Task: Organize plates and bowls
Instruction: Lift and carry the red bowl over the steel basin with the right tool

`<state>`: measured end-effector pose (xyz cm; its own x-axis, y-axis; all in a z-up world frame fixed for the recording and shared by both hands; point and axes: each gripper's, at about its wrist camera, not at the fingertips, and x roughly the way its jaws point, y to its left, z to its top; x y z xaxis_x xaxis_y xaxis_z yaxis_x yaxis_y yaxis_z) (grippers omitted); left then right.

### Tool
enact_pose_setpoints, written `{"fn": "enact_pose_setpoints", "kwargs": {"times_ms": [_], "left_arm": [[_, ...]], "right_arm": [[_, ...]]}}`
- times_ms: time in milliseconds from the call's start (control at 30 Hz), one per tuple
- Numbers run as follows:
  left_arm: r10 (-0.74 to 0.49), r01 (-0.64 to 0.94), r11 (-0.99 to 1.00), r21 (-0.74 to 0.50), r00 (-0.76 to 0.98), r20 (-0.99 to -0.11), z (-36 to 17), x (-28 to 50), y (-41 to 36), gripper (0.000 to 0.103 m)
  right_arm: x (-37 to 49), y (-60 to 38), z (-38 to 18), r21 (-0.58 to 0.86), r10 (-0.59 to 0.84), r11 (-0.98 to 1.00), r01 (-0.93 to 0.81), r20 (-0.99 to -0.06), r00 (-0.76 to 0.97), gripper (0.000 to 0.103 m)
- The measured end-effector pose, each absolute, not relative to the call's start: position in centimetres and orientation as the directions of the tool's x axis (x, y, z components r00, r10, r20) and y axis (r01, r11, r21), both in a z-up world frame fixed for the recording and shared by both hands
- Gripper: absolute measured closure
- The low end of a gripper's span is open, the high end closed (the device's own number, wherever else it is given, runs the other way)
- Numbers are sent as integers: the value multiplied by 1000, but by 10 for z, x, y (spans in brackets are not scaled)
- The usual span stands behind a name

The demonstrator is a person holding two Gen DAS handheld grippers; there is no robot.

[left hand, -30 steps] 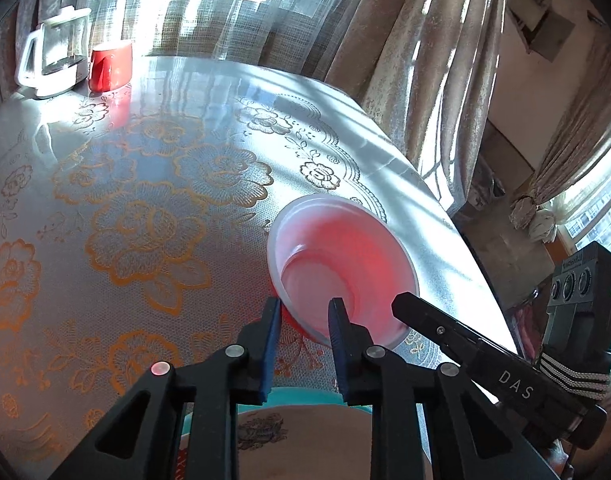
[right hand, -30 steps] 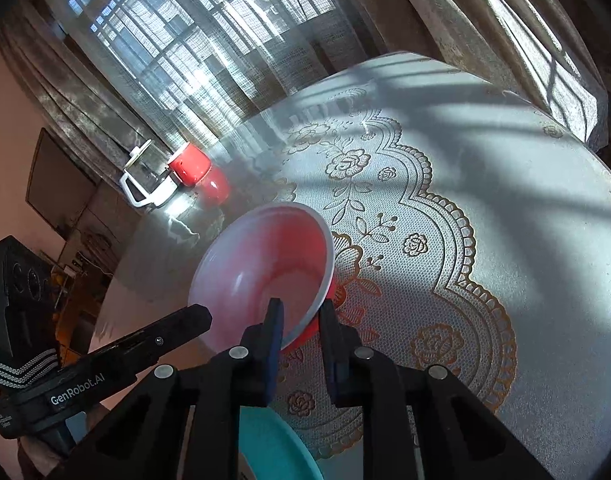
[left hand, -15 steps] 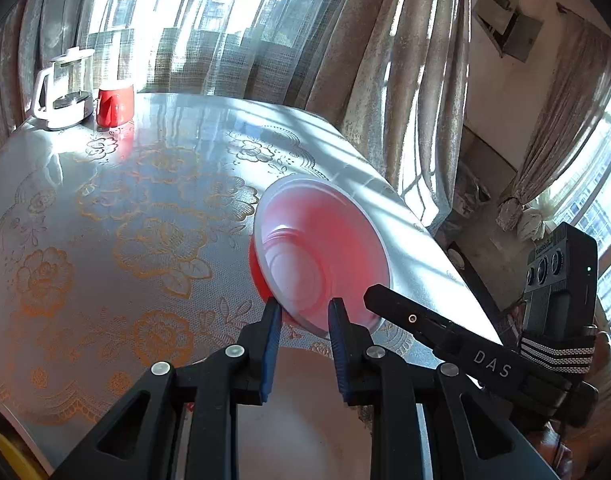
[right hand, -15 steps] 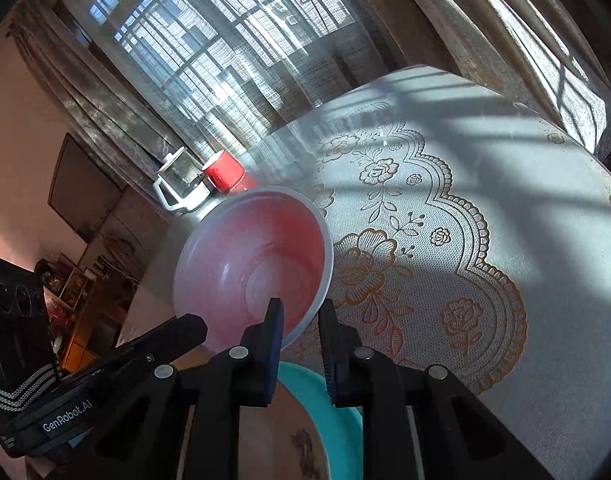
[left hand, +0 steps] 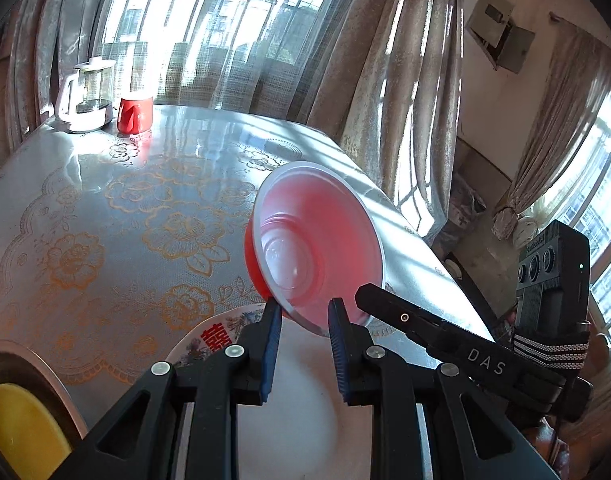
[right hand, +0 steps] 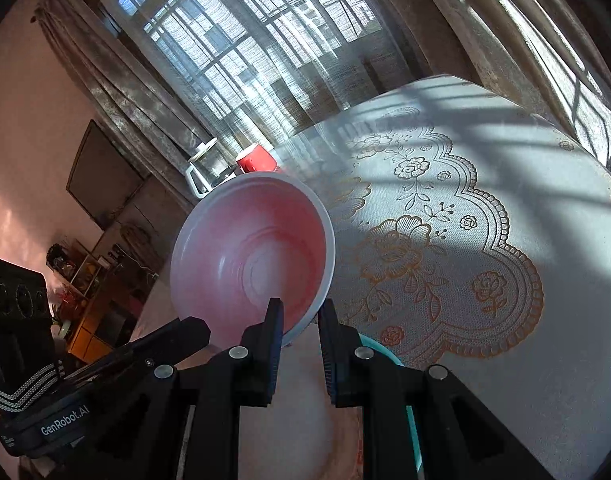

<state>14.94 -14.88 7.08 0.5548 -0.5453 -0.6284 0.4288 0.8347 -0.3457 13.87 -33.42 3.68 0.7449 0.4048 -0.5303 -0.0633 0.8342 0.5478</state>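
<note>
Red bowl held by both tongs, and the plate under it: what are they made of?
Red bowl with white interior: probably thin plastic; sunlight glows pink through its wall, moulded rings at the base. White round plate with red character and floral rim: likely glazed ceramic or melamine; glossy printed surface.

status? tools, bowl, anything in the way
Left tool and right tool both shut on red bowl rim. Bowl tilted above plate. Nothing blocking.

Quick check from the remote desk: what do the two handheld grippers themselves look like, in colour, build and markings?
Both are matte black plastic. The left gripper and right gripper each have two fingers lined with ribbed blue pads, triangular cut-outs and silver round pivot screws. One black body reads "DAS", the other "GenRobot.AI". Each carries a boxy black three-lens camera module with a white-striped black strap.
</note>
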Motion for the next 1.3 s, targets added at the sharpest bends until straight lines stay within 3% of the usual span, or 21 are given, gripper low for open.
{"fn": "enact_pose_setpoints", "kwargs": {"times_ms": [1300], "left_arm": [[-462,241,873,-423,685,-563,64,53,23,79]], "right_arm": [[94,-180,55,473,592,801,-367,-535,602,85]]}}
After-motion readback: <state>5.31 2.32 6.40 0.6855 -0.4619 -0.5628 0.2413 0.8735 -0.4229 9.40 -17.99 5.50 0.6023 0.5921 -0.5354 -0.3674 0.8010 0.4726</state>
